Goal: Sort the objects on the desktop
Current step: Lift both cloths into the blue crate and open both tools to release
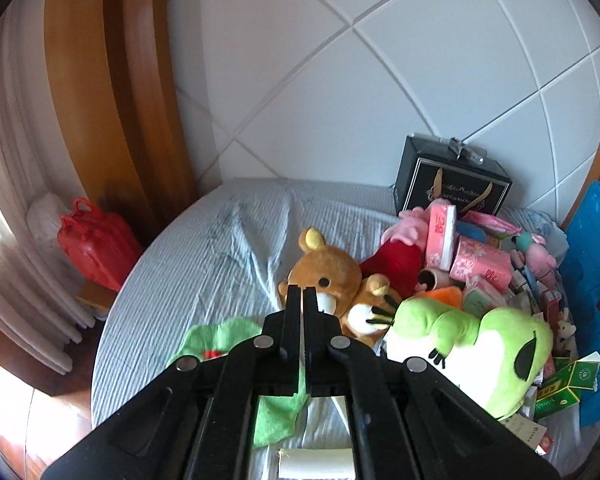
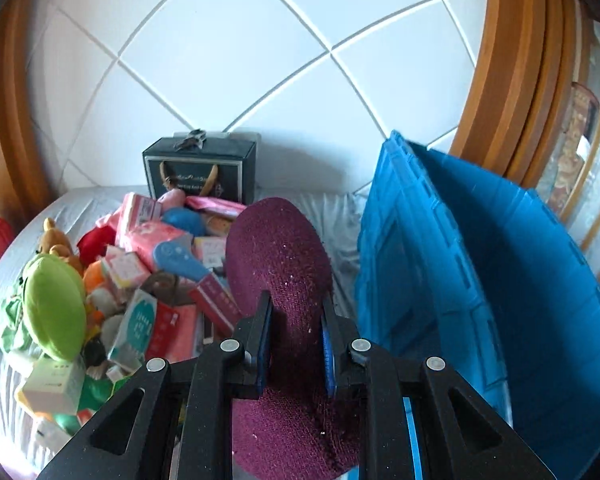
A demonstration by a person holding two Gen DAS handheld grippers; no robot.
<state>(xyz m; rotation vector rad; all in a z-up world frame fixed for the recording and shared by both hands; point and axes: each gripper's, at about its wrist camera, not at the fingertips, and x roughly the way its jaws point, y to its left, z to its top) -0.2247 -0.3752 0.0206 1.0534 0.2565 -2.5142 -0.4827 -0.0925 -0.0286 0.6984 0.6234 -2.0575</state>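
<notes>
The right gripper (image 2: 294,308) is closed part-way on a dark purple insole (image 2: 278,248). The narrow waist of the insole is pinched between the blue-padded fingers (image 2: 265,332), and the broad toe end is held upright ahead of them, probably so the soft piece stays stiff and clear of the heap. Just to its right a blue crate (image 2: 460,264) is seen, tilted with its open side toward the gripper; this is judged to be the place meant for sorted things.

The left gripper (image 1: 302,300) is shut with its fingers nearly touching. Nothing is seen between them. It hangs above the bed sheet (image 1: 204,248), over a green cloth (image 1: 216,332), seemingly kept out of the way while the right side works.

Beyond it a brown bear toy (image 1: 328,272) lies on the sheet. A green frog toy (image 1: 480,340) is propped against the heap of pink tissue packs (image 1: 482,266) and small boxes. A black gift box (image 1: 452,184) stands against the white padded headboard (image 1: 380,80). Most of the heap is judged unsorted.
</notes>
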